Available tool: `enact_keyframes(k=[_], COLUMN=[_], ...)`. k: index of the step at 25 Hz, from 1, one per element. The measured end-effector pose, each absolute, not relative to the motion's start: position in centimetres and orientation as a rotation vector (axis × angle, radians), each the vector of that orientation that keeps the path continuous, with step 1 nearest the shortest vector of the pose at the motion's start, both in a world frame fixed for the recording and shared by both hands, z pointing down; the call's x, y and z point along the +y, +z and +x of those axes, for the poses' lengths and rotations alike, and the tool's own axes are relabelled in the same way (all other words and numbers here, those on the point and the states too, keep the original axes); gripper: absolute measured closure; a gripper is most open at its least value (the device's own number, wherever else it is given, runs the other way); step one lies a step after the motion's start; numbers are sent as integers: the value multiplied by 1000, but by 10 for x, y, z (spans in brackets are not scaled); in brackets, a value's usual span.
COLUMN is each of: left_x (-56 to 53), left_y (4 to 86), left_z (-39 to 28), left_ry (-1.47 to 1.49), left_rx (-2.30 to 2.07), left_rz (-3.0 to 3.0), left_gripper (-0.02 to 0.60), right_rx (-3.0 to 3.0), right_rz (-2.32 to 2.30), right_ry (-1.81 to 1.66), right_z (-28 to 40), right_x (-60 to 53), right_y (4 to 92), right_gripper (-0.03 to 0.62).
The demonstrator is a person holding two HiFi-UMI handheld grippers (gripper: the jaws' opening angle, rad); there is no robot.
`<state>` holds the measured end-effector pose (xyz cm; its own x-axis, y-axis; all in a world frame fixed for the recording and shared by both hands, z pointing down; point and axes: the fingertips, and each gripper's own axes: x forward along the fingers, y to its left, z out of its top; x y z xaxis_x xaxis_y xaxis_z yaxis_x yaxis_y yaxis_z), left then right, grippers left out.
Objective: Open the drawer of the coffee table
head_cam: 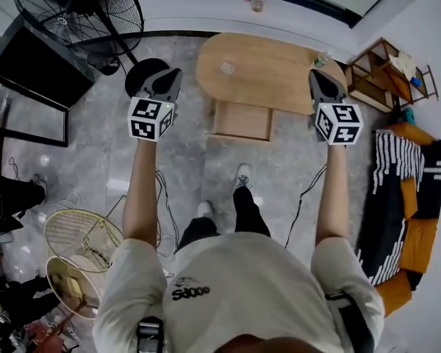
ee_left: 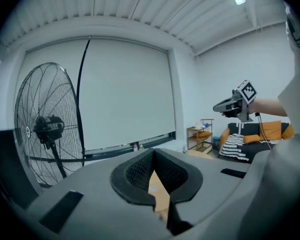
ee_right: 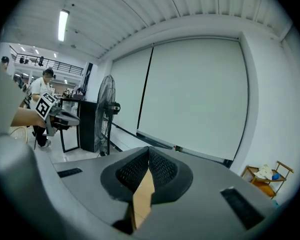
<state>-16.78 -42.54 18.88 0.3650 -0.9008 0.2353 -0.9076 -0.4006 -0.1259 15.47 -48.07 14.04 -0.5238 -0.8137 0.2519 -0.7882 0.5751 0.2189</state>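
Observation:
In the head view the oval wooden coffee table (head_cam: 268,68) stands on the grey floor ahead of me. Its light wooden drawer (head_cam: 241,120) sticks out from the near edge toward my feet. Both arms are stretched forward and held high above the floor. My left gripper (head_cam: 170,76) hovers left of the table and my right gripper (head_cam: 320,78) over its right end; neither touches it. The left gripper (ee_left: 153,152) is shut with nothing in it, its pads meeting. The right gripper (ee_right: 149,150) is shut and empty too. Each gripper view shows the other gripper in the air (ee_left: 222,106) (ee_right: 67,118).
A big black standing fan (head_cam: 77,9) and a black frame stand (head_cam: 29,68) are at the far left. A wooden shelf (head_cam: 386,72) and an orange sofa with a striped throw (head_cam: 408,197) line the right. Wire fan guards (head_cam: 81,237) and cables lie on the floor at left.

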Motion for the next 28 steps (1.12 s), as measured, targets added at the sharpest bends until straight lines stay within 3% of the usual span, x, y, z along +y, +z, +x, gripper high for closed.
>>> enact_keyframes(k=[11, 28], left_x=[-308, -169], left_y=[116, 67], left_z=[-183, -181], left_ry=[358, 310], left_rx=[-1725, -1758], left_rz=[2662, 2796], left_gripper=[563, 563], right_rx=[-2491, -2519], right_rz=[1345, 1390], right_ry=[-214, -311], right_z=[118, 82], right_x=[-352, -202], right_y=[77, 42], right_gripper=[588, 588])
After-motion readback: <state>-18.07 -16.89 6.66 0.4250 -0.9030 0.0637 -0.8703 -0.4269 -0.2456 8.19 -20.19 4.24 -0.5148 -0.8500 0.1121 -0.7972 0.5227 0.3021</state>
